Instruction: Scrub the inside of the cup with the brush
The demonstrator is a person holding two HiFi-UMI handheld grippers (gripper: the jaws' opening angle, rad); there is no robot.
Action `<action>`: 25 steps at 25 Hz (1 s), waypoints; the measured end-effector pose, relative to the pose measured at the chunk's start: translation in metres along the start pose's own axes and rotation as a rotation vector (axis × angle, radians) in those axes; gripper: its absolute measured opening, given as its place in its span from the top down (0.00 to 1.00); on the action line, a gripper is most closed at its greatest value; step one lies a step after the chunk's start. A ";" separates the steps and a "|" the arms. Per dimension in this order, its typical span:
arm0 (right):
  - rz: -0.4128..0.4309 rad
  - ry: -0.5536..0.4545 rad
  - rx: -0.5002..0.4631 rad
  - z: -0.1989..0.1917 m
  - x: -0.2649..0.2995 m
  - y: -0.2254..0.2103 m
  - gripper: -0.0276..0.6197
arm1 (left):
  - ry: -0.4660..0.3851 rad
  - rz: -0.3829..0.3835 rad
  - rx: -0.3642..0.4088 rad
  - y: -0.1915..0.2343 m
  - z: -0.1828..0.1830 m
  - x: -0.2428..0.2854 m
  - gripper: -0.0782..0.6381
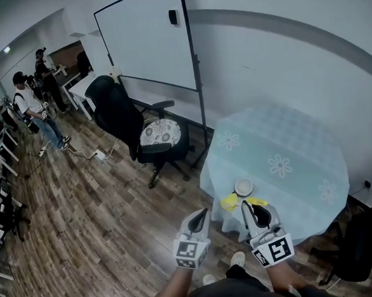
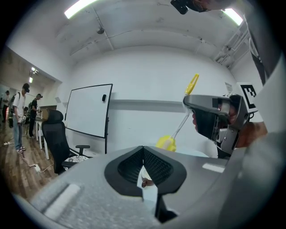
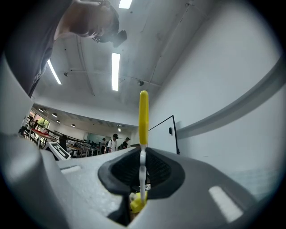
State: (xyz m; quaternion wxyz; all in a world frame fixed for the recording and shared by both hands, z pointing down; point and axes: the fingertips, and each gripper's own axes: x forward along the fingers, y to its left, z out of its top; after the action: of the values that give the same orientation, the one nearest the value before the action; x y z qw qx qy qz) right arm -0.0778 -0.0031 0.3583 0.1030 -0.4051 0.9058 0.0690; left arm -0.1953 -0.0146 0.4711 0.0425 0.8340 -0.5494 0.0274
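The white cup (image 1: pixel 243 186) is standing on the table (image 1: pixel 300 143), close to its near edge. The yellow brush (image 1: pixel 230 202) is hanging just in front of it, its thin stem clamped in the closed jaws of the right hand-held gripper (image 1: pixel 249 209). The left hand-held gripper (image 1: pixel 202 214) is hovering beside it with its jaws closed on nothing, off the table's edge above the wooden floor (image 1: pixel 103 233). Further left, a black office chair (image 1: pixel 123 117) is facing a whiteboard (image 1: pixel 143 40), and people (image 1: pixel 34 111) are standing far back.
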 end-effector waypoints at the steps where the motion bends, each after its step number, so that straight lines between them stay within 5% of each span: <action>1: -0.001 -0.003 0.002 0.000 0.003 -0.010 0.90 | 0.000 0.002 0.005 -0.001 0.001 0.009 0.88; 25: -0.069 0.014 0.062 -0.048 0.031 -0.225 0.90 | 0.099 -0.004 0.069 -0.041 -0.017 0.206 0.88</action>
State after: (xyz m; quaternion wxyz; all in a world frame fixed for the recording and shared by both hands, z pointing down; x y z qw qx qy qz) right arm 0.0640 -0.1844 0.3879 0.1115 -0.4330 0.8938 0.0344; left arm -0.0762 -0.1854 0.5055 0.0409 0.8336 -0.5439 0.0872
